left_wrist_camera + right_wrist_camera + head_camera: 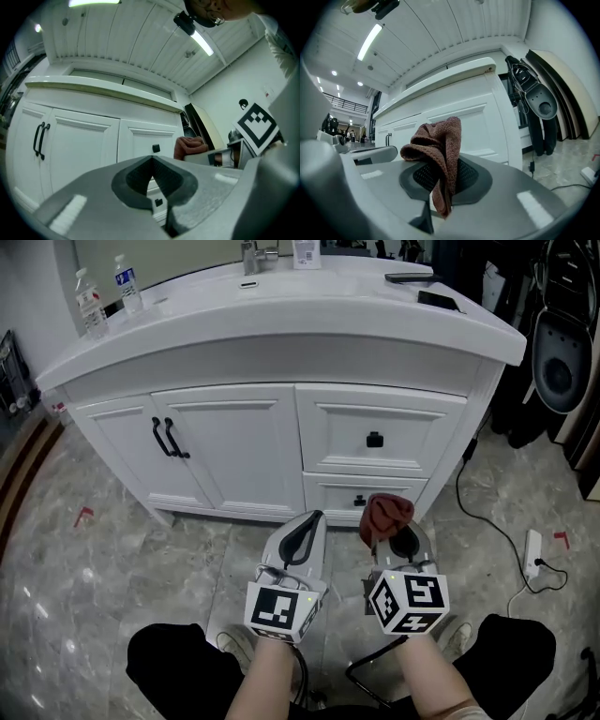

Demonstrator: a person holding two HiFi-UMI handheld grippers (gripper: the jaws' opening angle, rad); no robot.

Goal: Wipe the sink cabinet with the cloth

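Cloth [440, 140] reddish-brown, knitted, crumpled, pinched in right gripper [401, 542]; left gripper [152, 161] fingers [133, 178] clenched, empty.

1. Left gripper [313, 519]: smooth light-grey shell, broad at the back and tapering to a rounded tip.
2. Right gripper [392, 531]: same grey shell and shape.
3. Pads [136, 176]: dark grey to black, fine mesh texture, set in a recessed dark surround inside each jaw.
4. Left marker cube [278, 608]: white faces with black square patterns, mounted at the rear of the left gripper, with a small green light on its upper edge.
5. Right marker cube [409, 601]: same build, different black-and-white pattern.
6. Trousers [173, 667]: black, seen over both knees.
7. Shoes [234, 645]: pale, only partly visible.
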